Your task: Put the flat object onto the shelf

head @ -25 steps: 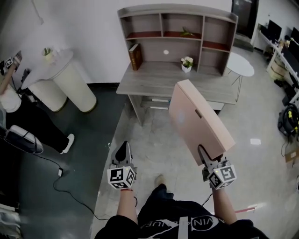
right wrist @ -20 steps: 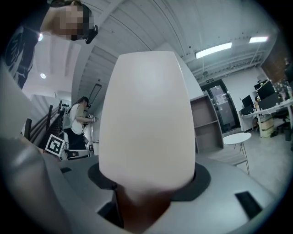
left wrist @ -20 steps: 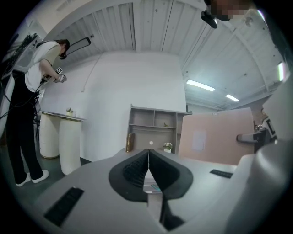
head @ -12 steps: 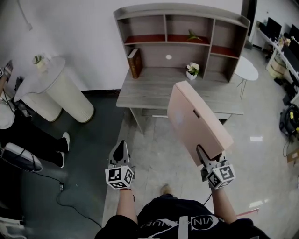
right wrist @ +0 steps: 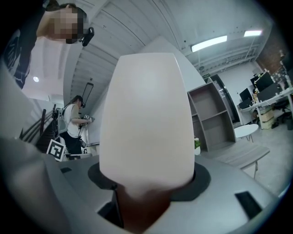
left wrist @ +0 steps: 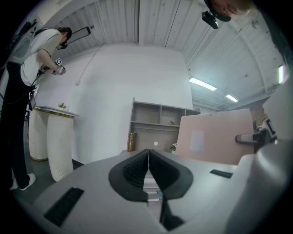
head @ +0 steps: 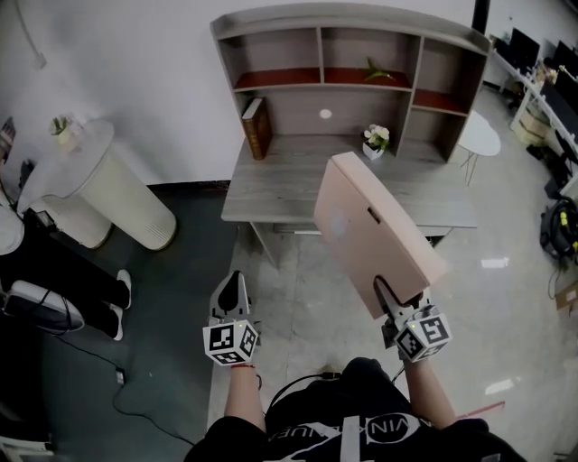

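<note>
From the head view, the right gripper is clamped on the bottom edge of the board. The board stands tilted in the air, short of the desk and the shelf above it. The left gripper rides alongside, well apart from the board. I'd call this the carry. Next the board needs bringing closer, raising and levelling to go onto the shelf, clear of the book and plant. The left gripper view shows its jaws pressed together on nothing, with the board off to one side. The right gripper view is filled by the pale board wedged between the jaws. The floor is glossy tile, turning dark at the left, where a white pedestal and another person stand.
</note>
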A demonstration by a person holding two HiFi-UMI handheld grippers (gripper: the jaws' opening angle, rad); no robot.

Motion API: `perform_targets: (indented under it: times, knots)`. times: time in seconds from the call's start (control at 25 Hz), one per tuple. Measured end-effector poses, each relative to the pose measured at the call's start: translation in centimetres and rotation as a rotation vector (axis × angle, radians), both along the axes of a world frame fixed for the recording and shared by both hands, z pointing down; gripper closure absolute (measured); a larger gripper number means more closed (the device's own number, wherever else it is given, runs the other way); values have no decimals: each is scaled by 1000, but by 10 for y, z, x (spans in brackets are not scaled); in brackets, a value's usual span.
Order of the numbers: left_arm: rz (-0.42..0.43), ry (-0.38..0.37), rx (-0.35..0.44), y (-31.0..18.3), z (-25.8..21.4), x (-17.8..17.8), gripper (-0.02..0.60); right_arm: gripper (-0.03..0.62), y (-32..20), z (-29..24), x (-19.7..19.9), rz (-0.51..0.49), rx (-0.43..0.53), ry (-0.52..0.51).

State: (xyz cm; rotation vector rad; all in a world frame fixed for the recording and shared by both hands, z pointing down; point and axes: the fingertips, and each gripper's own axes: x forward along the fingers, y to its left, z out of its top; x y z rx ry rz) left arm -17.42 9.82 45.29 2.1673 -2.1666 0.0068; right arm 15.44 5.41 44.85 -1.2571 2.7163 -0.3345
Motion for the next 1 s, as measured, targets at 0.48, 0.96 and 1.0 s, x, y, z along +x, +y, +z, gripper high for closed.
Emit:
perform_targets:
  times: [0.48,0.96,1.0]
  knots:
    - [-4,16,-41,-42,25,-25,575,303,-69,19,-30,16,-97,-129]
    - [-8,9,-64,-140,18,-64,575,303,-182,36,-101,9,-253,-276]
    - [-2,9,-72,-148,21,-64,575,303,-191,40,-104,13,-271,-284]
